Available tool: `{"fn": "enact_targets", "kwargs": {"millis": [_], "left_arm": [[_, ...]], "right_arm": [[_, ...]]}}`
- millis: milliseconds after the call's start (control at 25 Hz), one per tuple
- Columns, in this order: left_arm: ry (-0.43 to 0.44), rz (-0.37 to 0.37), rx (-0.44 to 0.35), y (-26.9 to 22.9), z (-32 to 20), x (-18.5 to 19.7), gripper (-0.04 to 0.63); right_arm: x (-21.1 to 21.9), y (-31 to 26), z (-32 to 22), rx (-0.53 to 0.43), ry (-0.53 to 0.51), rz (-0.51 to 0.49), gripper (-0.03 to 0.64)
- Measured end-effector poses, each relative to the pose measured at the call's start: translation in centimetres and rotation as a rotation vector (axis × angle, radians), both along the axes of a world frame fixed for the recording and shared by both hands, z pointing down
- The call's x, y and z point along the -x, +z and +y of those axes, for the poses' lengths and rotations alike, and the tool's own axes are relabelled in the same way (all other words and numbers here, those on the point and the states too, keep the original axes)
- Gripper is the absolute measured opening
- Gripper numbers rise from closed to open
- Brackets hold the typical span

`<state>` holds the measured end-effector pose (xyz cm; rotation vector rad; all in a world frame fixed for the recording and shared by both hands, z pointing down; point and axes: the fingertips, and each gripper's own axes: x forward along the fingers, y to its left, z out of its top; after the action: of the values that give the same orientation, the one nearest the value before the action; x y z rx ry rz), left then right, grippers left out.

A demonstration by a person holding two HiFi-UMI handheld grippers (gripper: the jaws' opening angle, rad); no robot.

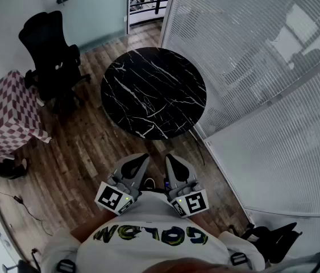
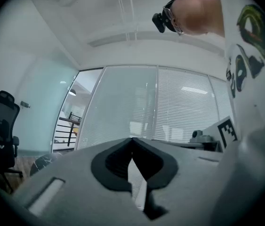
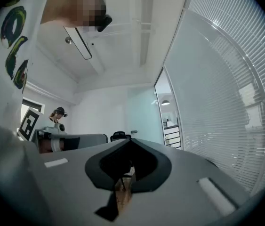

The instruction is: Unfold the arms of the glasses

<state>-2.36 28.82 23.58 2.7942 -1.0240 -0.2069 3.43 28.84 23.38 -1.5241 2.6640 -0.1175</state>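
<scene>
Near: my left gripper (image 1: pixel 138 161) and right gripper (image 1: pixel 172 161) held level, each with jaws together on nothing | Far: round black marble table (image 1: pixel 154 92); I find no glasses in any view | Progress: unfolding not begun, both arms left.

Ahead of you: round black bench (image 1: pixel 154 92), white-veined marble top, standing on the wood-plank floor (image 1: pixel 86 152). On the same floor, to your left: black office chair (image 1: pixel 49 50), checked-cloth table (image 1: pixel 6 115)
</scene>
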Motion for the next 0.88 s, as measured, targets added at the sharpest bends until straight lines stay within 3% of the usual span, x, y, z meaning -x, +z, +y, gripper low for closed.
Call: {"fn": "enact_targets", "kwargs": {"millis": [880], "left_arm": [[0.017, -0.02, 0.042, 1.5, 0.3, -5.8, 0.005]], "right_arm": [[-5.5, 1.3, 0.8, 0.042, 0.007, -0.046, 0.002]]}}
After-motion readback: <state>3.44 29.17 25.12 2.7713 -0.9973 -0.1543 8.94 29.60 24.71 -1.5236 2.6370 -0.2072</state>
